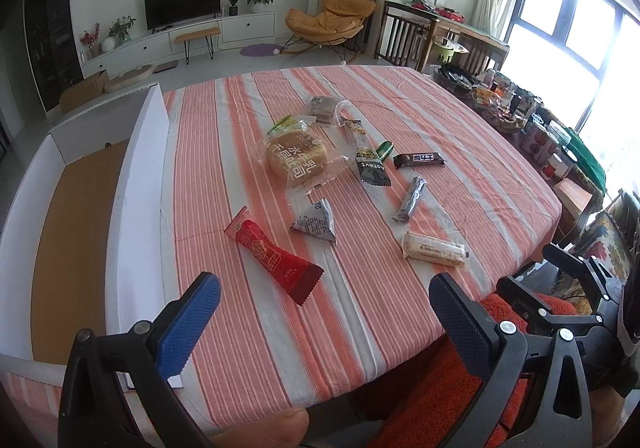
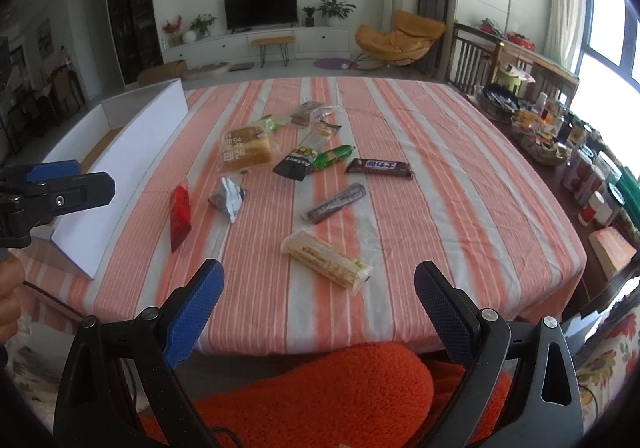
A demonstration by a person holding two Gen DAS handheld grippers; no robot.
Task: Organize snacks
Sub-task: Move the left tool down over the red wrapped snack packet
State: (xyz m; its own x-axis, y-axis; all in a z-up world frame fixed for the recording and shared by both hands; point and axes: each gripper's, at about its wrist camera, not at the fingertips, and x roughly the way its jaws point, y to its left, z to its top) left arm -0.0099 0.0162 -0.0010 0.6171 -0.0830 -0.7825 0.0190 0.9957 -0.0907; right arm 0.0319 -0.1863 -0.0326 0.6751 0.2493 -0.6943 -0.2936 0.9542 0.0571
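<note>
Tabletop (image 2: 460, 176): covered in an orange, grey and white striped cloth; the snacks are scattered around its middle and near side
White box (image 1: 140, 184): long, open-topped, brown floor, lying along the tabletop's left edge; by my reading this is where the snacks go, and none is in it yet
Bread pack (image 1: 298, 162): the biggest snack, clear wrapper, near the centre, well ahead of both grippers
Red packet (image 1: 274, 260): long and flat, lying diagonally; its serrated end points toward the left gripper, its far end toward the box
Rice bar (image 2: 326, 262): pale, clear-wrapped, lying diagonally just ahead of the right gripper, long axis slanting from far-left to near-right
Chocolate bar (image 2: 380, 167): dark wrapper, lying crosswise, farther out on the right
Silver pouch (image 2: 228, 198): small and crumpled, between the red packet and the rice bar
Left gripper (image 1: 324, 302): jaws wide apart, empty, hovering over the near edge with the red packet just ahead and between the jaw lines; it is the nearer hand to that packet and to the box
Right gripper (image 2: 318, 288): jaws wide apart, empty, low over the near edge, aimed at the rice bar
Likely next: turn the wrist so the jaws close across a packet's short width, not along its length
</note>
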